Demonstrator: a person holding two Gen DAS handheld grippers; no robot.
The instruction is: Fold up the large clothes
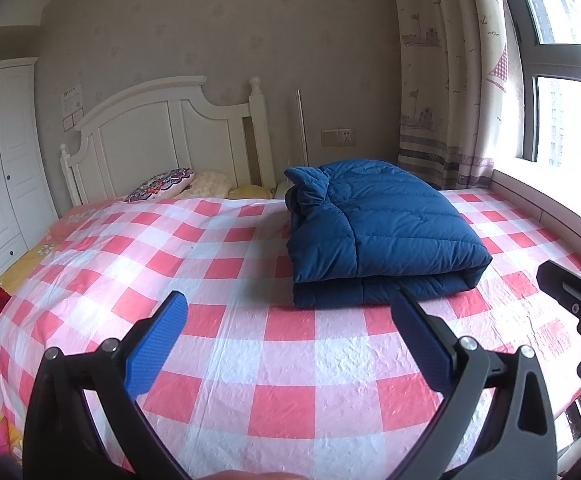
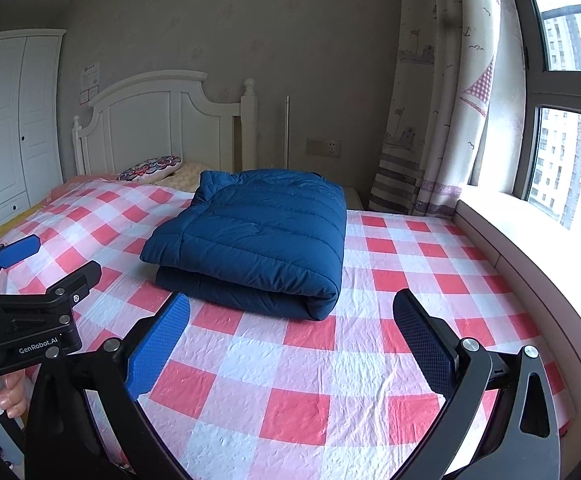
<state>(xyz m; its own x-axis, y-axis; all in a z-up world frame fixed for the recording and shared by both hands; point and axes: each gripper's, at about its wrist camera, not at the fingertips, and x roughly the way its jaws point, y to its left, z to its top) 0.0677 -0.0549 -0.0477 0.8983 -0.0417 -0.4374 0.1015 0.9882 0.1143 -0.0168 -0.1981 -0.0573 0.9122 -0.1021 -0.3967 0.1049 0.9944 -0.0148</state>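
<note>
The folded blue coat [image 1: 382, 232] lies on the checked bed [image 1: 250, 360], toward the window side. Both claws hover apart from it, spread wide and empty: left claw [image 1: 290, 340] short of its near edge, right claw [image 2: 292, 340] likewise.

Wall notice [image 1: 72, 107] text unreadable (too small).

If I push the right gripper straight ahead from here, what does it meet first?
Most likely the folded blue jacket, at its near folded edge. The right gripper hovers open over the checkered bedsheet; if angled downward, it could touch the sheet first.
</note>
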